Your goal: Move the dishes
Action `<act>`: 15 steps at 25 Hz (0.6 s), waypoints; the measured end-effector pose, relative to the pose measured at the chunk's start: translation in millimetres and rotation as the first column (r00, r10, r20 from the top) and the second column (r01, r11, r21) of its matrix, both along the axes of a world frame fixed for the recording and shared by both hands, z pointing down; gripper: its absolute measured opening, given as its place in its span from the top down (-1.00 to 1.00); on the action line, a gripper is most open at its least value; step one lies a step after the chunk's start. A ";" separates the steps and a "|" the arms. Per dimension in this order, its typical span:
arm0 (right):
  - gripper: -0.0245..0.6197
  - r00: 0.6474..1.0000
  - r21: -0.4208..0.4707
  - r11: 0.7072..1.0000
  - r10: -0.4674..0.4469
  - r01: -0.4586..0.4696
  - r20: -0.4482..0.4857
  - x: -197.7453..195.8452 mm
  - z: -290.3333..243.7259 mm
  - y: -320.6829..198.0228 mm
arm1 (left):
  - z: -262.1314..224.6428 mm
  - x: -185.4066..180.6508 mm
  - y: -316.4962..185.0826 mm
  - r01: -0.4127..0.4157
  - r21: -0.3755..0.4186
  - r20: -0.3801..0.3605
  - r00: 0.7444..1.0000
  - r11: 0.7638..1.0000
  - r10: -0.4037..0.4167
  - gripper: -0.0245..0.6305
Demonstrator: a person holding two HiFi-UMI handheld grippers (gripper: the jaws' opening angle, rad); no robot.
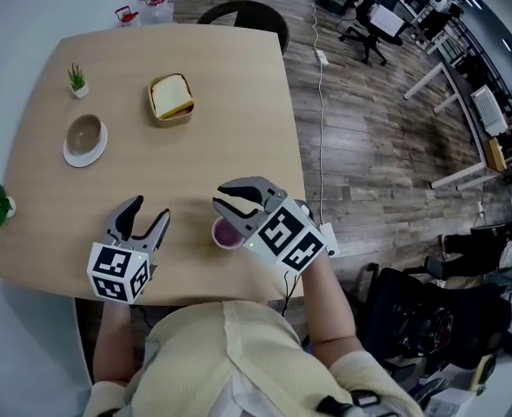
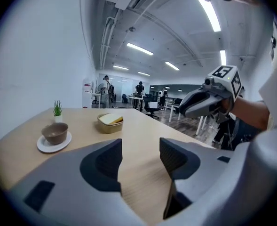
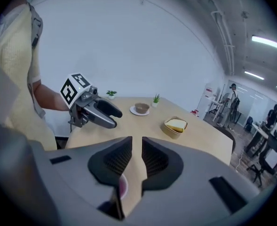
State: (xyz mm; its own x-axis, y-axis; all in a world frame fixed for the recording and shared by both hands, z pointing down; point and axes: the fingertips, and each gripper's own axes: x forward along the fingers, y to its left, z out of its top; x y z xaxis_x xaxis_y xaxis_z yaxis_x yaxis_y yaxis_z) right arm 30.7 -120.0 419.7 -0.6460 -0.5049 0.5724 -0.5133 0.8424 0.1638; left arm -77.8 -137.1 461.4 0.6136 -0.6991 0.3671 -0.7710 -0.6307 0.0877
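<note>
A brown bowl on a white saucer [image 1: 84,137] sits at the table's left, also seen in the left gripper view [image 2: 54,134] and the right gripper view [image 3: 140,108]. A tan bowl with a yellow block in it [image 1: 170,98] stands farther back [image 2: 110,121] [image 3: 175,125]. A small pink cup [image 1: 228,233] rests near the front edge, directly under my right gripper [image 1: 222,205], and shows below its left jaw [image 3: 122,187]. The right jaws stand a narrow gap apart with only table between them. My left gripper [image 1: 144,220] hovers open and empty at the front left.
Two small potted plants [image 1: 77,80] [image 1: 1,205] stand along the table's left side. The table's right edge [image 1: 297,146] drops to a wood floor with a cable. A dark chair [image 1: 247,14] sits at the far end. Office chairs and desks lie to the right.
</note>
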 end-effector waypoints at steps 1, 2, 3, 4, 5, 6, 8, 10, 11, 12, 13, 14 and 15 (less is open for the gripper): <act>0.69 1.000 -0.001 1.000 0.014 -0.014 0.028 -1.0 -0.8 -0.7 | 0.3 -1.1 -3.5 -0.001 0.011 0.030 1.000 1.000 0.001 0.15; 0.69 0.998 -0.001 1.000 0.027 -0.027 0.048 -1.9 -0.9 -1.4 | 0.7 -2.1 -7.0 -0.002 0.019 0.054 0.999 1.000 0.001 0.15; 0.70 0.997 0.002 0.999 0.038 -0.038 0.060 -2.6 -0.6 -2.0 | 0.9 -3.4 -10.5 -0.002 0.024 0.073 0.997 1.000 0.000 0.15; 0.70 0.997 0.006 0.999 0.048 -0.049 0.065 -3.3 0.0 -2.6 | 1.0 -5.1 -14.1 0.000 0.027 0.086 0.996 1.000 -0.002 0.15; 0.71 0.996 0.010 0.998 0.057 -0.058 0.070 -4.2 0.5 -3.1 | 0.6 -7.4 -17.8 0.004 0.030 0.098 0.995 1.000 -0.007 0.15; 0.71 0.995 0.012 0.998 0.065 -0.066 0.077 -5.4 0.6 -3.6 | -0.2 -10.2 -21.7 0.009 0.036 0.112 0.994 0.999 -0.013 0.15; 0.72 0.992 0.006 0.997 0.075 -0.076 0.105 -8.9 -0.6 -3.5 | -2.7 -16.9 -30.1 0.017 0.060 0.165 0.986 0.998 -0.027 0.15; 0.72 0.986 -0.016 0.997 0.078 -0.077 0.145 -13.5 -2.8 -2.1 | -5.8 -24.1 -39.2 0.018 0.102 0.247 0.968 0.995 -0.043 0.15; 0.72 0.983 -0.027 0.997 0.080 -0.076 0.163 -15.7 -3.4 -1.6 | -7.1 -28.0 -44.3 0.016 0.126 0.291 0.955 0.992 -0.052 0.15; 0.73 0.981 -0.037 0.996 0.082 -0.077 0.174 -17.5 -3.1 -1.5 | -8.4 -32.3 -49.8 0.014 0.150 0.334 0.940 0.989 -0.064 0.15; 0.74 0.981 -0.043 0.996 0.086 -0.079 0.176 -18.7 -1.9 -1.8 | -9.6 -37.2 -55.5 0.012 0.174 0.376 0.923 0.985 -0.078 0.15; 0.75 0.981 -0.046 0.996 0.089 -0.082 0.173 -19.3 0.0 -2.1 | -10.6 -42.6 -61.4 0.011 0.196 0.416 0.905 0.981 -0.093 0.15; 0.75 0.982 -0.048 0.995 0.091 -0.084 0.165 -19.6 2.2 -2.4 | -11.3 -48.3 -67.5 0.009 0.216 0.451 0.886 0.976 -0.108 0.15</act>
State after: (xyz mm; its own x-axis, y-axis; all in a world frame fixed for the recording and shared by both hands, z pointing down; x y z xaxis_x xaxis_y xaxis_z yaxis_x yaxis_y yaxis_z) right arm 11.1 -122.4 421.9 -0.6890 -0.5419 0.4813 -0.6023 0.7975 0.0358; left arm -126.1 -204.6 450.1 0.3673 -0.8173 0.4439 -0.7292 -0.5493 -0.4080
